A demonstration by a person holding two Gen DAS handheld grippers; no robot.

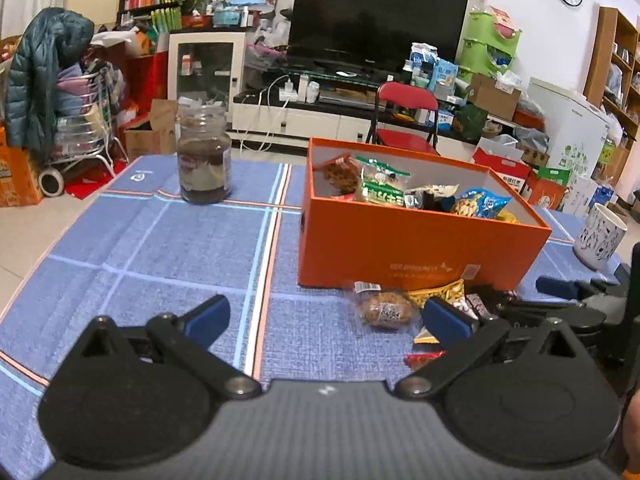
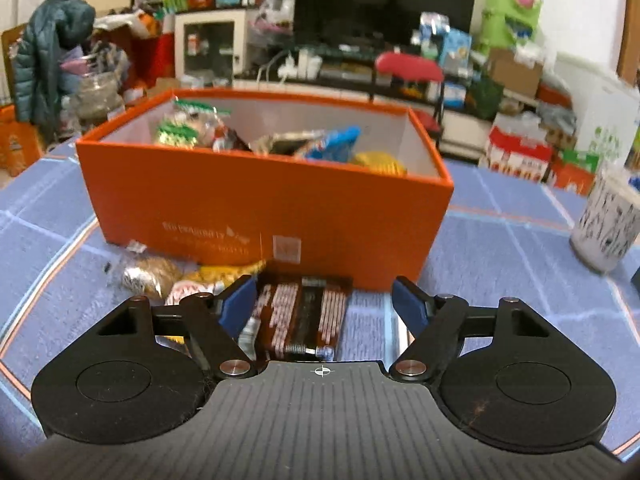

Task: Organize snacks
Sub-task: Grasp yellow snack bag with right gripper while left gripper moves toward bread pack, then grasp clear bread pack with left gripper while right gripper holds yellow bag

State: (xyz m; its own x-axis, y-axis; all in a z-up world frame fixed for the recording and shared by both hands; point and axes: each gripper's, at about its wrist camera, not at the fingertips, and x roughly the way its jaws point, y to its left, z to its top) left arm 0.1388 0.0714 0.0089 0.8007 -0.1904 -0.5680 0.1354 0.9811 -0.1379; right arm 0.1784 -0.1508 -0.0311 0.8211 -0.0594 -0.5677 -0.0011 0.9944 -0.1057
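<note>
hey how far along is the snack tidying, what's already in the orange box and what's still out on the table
Done: several packets already sit in the orange box, among them a green-and-white one and a blue one.
In hand: nothing gripped. The right gripper is open around a brown packet; the left gripper is open and empty.
Left: that packet, a clear-wrapped brown snack and a yellow packet in front of the box.

snacks (image 1: 424,194) in box (image 1: 400,248) | jar (image 1: 204,160) left | cup (image 1: 598,236) right
</note>
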